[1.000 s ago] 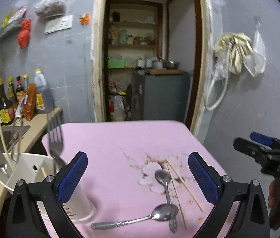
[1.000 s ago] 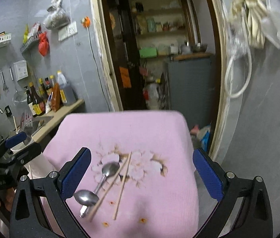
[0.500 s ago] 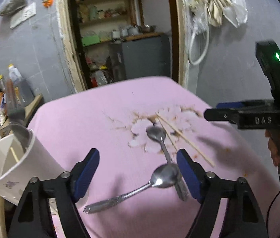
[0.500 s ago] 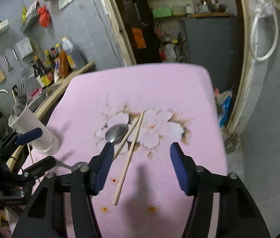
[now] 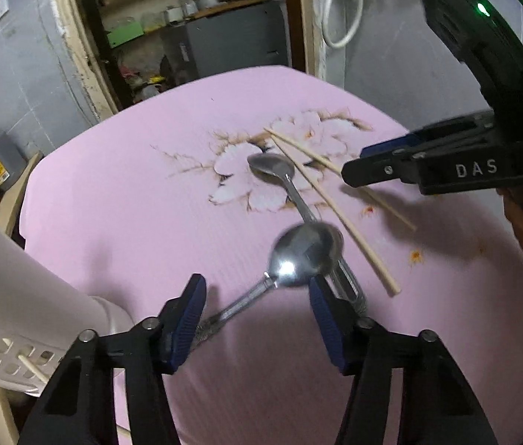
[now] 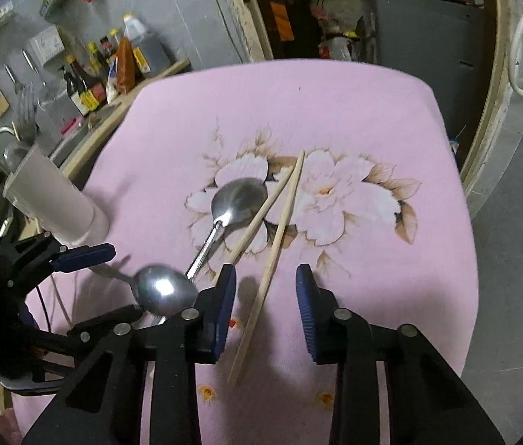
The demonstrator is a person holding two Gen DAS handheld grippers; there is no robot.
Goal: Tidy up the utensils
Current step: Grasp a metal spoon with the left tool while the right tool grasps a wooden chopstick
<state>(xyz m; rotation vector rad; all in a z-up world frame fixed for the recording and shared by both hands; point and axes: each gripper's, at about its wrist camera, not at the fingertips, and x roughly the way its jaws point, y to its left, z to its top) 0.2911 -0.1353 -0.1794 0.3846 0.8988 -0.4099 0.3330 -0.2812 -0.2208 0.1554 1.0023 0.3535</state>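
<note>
A pink cloth (image 6: 335,111) printed with pale flowers covers the table. On it lie two metal spoons and a pair of wooden chopsticks (image 6: 272,244).

From the right wrist camera, the far spoon (image 6: 237,200) rests bowl-up on the flower print near the centre, its handle running toward 7 o'clock. The near spoon (image 6: 163,289) sits at 8 o'clock from the centre, its bowl slightly blurred and lying across the end of the far spoon's handle. The chopsticks lie just right of the far spoon, touching each other at their far tips and spreading apart toward the camera.

The right gripper (image 6: 266,304) has its blue-padded fingers partly apart, one on either side of the right-hand chopstick and not touching it. Whether the fingers touch the cloth cannot be told.

From the left wrist camera, the left gripper (image 5: 257,319) is also partly apart, straddling the near spoon's (image 5: 304,252) handle just behind the bowl without gripping it.

A white utensil holder (image 6: 55,207) stands at the cloth's edge at 9 o'clock in the right wrist view. Fork tines (image 6: 26,111) and a pale stick rise from its mouth. In the left wrist view the holder (image 5: 13,296) fills the 8 o'clock corner, and a wooden stick (image 5: 33,369) shows through its slotted base.
</note>
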